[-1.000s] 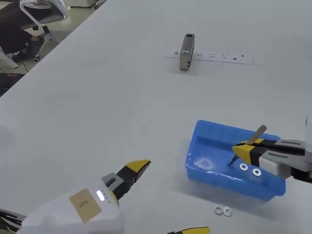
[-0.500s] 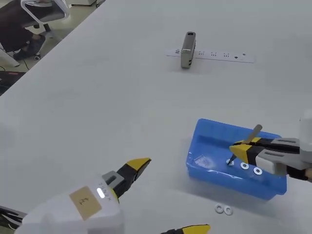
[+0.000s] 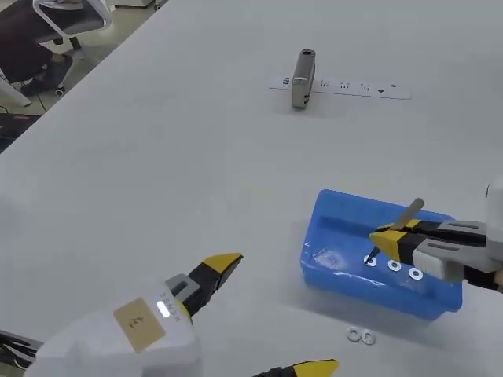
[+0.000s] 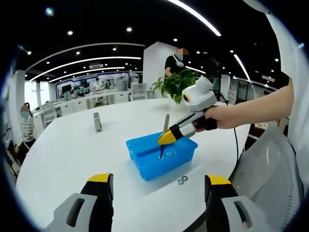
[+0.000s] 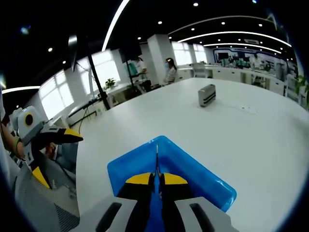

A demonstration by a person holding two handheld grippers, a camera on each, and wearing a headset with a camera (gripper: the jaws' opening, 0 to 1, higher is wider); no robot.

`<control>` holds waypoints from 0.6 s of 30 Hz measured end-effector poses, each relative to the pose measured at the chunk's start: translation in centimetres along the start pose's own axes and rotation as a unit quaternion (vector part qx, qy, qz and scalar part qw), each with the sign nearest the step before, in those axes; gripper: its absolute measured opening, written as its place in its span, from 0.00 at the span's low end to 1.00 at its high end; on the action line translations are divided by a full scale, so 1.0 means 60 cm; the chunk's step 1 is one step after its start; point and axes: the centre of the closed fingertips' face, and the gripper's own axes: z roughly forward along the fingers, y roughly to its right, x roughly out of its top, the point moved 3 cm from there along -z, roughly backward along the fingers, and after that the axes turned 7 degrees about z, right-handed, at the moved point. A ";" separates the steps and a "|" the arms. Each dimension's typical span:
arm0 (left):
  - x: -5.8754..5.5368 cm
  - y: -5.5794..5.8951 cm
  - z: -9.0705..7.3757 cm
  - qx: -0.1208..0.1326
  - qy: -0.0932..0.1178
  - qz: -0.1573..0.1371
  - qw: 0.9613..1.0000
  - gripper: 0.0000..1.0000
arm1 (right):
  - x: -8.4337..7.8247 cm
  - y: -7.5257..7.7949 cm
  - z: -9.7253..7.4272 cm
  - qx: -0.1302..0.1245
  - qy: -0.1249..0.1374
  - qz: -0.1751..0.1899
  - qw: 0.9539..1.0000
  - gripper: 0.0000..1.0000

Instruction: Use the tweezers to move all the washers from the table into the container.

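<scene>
Head view: the right gripper [image 3: 385, 238] pinches the tweezers [image 3: 410, 212] tip-down inside the container [image 3: 346, 210], likely to drop a washer [image 3: 370, 261], while the left gripper [image 3: 271, 316] idles wide at its 8 o'clock.

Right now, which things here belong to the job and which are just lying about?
Job: right gripper, shut on the tweezers; blue container; three washers in it; two washers on the table.
Lying about: white power strip; grey block at its end.
</scene>
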 end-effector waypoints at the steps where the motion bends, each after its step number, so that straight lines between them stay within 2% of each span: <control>1: 0.000 0.000 0.000 0.000 -0.001 0.000 1.000 0.78 | 0.002 -0.001 -0.001 0.001 0.002 0.002 1.000 0.03; 11: 0.000 0.000 0.000 0.001 0.001 -0.002 1.000 0.78 | 0.017 -0.024 -0.018 0.015 0.027 0.012 0.999 0.03; 18: 0.001 0.002 0.000 -0.003 0.001 0.001 1.000 0.78 | 0.027 -0.044 -0.041 0.020 0.051 0.021 0.998 0.03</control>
